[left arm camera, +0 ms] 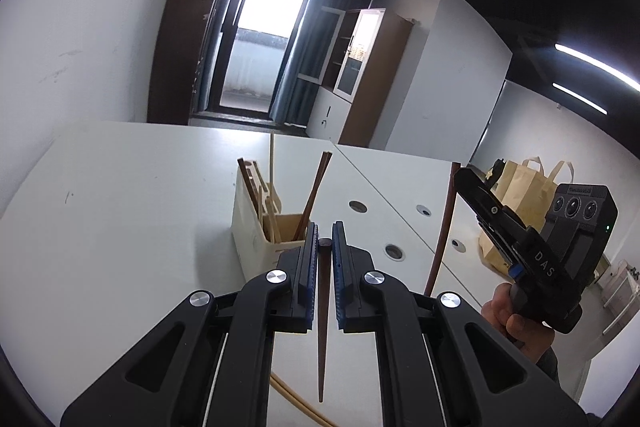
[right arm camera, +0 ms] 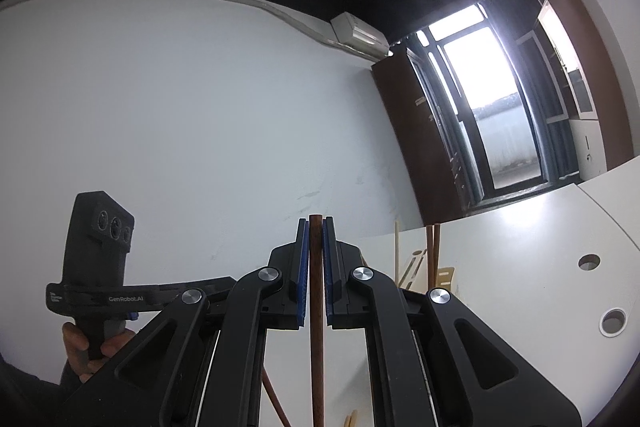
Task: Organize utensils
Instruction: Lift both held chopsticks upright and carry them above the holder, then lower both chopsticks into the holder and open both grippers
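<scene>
My left gripper (left arm camera: 325, 231) is shut on a dark brown chopstick (left arm camera: 322, 327) that hangs point down above the white table (left arm camera: 120, 207). Just beyond it stands a cream utensil holder (left arm camera: 250, 231) with dark chopsticks (left arm camera: 316, 187) and a pale stick (left arm camera: 271, 159) upright in its wooden compartments. My right gripper (right arm camera: 316, 223) is shut on another brown chopstick (right arm camera: 316, 327), held upright. In the left wrist view this right gripper (left arm camera: 460, 175) is at the right, with its chopstick (left arm camera: 442, 235) hanging below. The holder (right arm camera: 420, 269) lies right of the right gripper.
Round cable holes (left arm camera: 357, 206) dot the table to the right of the holder. Brown paper bags (left arm camera: 520, 187) stand at the table's right end. A pale stick (left arm camera: 292, 399) lies on the table below the left gripper. A hand (right arm camera: 80, 347) holds the left tool's handle.
</scene>
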